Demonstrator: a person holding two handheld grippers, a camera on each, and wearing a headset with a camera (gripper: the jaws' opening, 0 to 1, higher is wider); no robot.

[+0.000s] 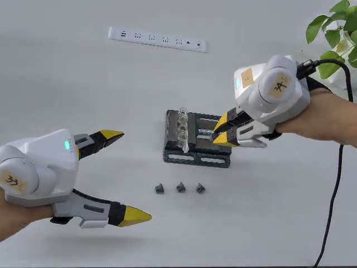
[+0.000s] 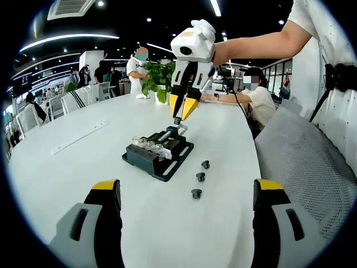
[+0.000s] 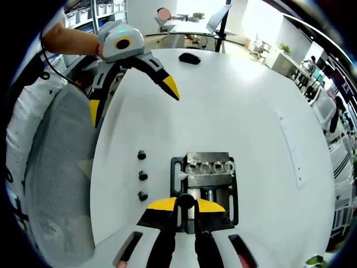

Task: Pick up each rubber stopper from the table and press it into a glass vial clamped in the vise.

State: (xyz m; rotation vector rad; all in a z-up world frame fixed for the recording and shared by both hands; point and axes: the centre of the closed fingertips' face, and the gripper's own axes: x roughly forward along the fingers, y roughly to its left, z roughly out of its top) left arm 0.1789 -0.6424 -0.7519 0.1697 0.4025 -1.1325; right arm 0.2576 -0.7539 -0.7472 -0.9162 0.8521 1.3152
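We see the left gripper (image 1: 124, 175) held low over the tabletop (image 1: 83, 84) with its jaws spread wide and nothing between them or touching them. The right gripper (image 1: 216, 135) hangs over the screw end of the vise (image 1: 195, 157). Its jaws are drawn almost together, and in its own view we make out a small dark round piece pinched at the yellow tips, by its look a stopper (image 3: 187, 202). Three more stoppers (image 1: 180, 187) sit in a row on the tabletop just in front of the vise, between it and the left gripper. The vials (image 1: 182, 125) stand upright in a row, clamped in the vise.
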